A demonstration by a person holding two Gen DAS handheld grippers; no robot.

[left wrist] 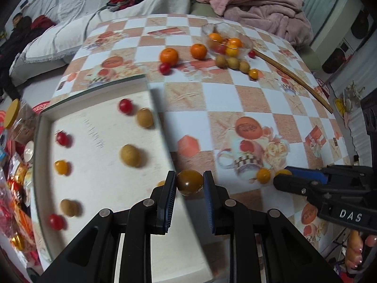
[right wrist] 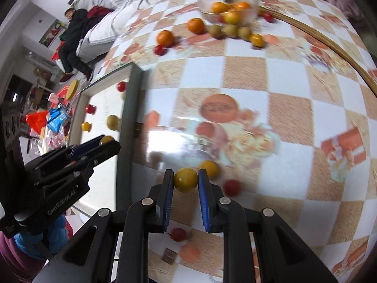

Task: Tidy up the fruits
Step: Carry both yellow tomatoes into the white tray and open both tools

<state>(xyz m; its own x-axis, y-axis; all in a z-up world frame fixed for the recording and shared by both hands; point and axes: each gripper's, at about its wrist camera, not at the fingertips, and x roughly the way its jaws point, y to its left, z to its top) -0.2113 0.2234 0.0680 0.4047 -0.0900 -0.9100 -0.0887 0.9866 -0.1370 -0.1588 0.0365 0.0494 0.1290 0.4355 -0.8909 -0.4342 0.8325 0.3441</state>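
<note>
Glossy checkered tablecloth [left wrist: 247, 99]; each hand-held gripper [left wrist: 190, 182] [right wrist: 186, 180] pinches round, perhaps yellow, tomato [left wrist: 190, 182] [right wrist: 185, 179].

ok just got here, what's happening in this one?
A person is sorting small fruit with two handheld grippers. The left gripper is shut on a dark olive-brown tomato at the edge of the white tray, which already holds red, yellow and tan fruits. The right gripper is shut on a yellow tomato above the checkered tablecloth. More fruit sits in and around the glass bowl at the far side.
</note>
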